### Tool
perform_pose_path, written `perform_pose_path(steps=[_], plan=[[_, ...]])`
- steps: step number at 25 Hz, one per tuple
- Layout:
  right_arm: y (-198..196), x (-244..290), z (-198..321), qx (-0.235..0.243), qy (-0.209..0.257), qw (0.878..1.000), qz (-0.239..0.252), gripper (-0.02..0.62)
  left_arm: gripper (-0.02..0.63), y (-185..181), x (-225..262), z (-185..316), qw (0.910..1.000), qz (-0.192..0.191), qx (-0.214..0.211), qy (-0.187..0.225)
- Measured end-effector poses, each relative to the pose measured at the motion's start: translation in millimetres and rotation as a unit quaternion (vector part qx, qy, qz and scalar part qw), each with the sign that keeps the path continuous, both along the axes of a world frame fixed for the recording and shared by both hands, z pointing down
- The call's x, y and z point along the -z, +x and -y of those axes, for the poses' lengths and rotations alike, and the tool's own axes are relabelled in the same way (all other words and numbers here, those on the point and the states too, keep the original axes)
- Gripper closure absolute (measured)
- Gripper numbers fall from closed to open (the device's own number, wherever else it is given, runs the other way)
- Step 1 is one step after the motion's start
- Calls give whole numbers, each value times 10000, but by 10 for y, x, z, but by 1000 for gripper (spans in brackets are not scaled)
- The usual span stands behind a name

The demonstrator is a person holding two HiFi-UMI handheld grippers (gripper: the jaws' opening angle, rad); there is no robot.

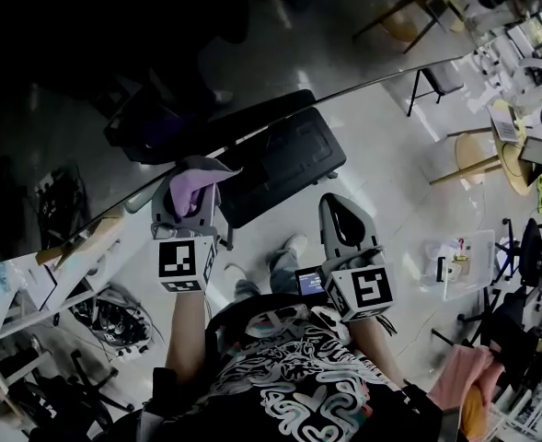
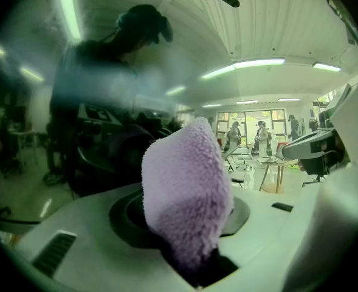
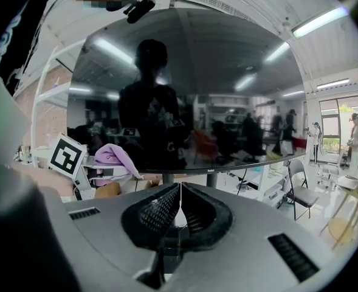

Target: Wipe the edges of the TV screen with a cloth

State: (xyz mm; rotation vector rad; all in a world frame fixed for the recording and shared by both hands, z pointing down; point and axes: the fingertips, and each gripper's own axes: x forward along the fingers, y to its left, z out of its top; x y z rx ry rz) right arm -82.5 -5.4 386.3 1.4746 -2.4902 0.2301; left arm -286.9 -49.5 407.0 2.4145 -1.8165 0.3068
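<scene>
Left gripper (image 1: 187, 215) pinches the purple cloth (image 1: 200, 182) against the TV screen's (image 3: 227, 90) lower edge, right gripper (image 3: 180, 207) pressed together, empty, alongside; advisable: hold cloth flat on the bezel, slide steadily along.

We find the head view dim and underexposed. The TV screen (image 1: 114, 63) is almost black, and the only bright area is the pale floor (image 1: 381, 155) to its right, which carries a soft sheen. Straight lines bow toward the rim.

In the left gripper view a green cast lies over everything. The TV screen (image 2: 106, 90) shows hazy, smeared reflections of ceiling tubes, while the cloth (image 2: 188, 193) before it is sharp enough to show its pile. The windows (image 2: 251, 120) to its right are blown out.

In the right gripper view the TV screen (image 3: 227, 102) mirrors a dark silhouette. A ceiling tube (image 3: 324, 22) above it glares, and the corners fall to black.
</scene>
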Motion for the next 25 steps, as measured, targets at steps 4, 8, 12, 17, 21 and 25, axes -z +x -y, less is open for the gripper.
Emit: perform_pose_path(steps=[4, 8, 12, 17, 21, 25], plan=[[74, 8, 24, -26, 20, 10000, -4, 566, 436, 66, 8, 44, 10000, 34, 33, 0], [162, -6, 45, -81, 3, 10000, 17, 566, 436, 177, 3, 97, 10000, 50, -18, -18], [267, -33, 58, -162, -26, 9999, -1, 566, 436, 264, 0, 149, 10000, 35, -34, 17], [456, -82, 102, -339, -109, 9994, 27, 566, 436, 400, 5, 217, 10000, 43, -73, 31], [498, -82, 144, -365, -114, 9993, 46, 566, 436, 492, 12, 272, 9999, 59, -142, 18], [530, -78, 183, -360, -100, 9993, 35, 566, 436, 581, 20, 319, 9998, 52, -210, 15]])
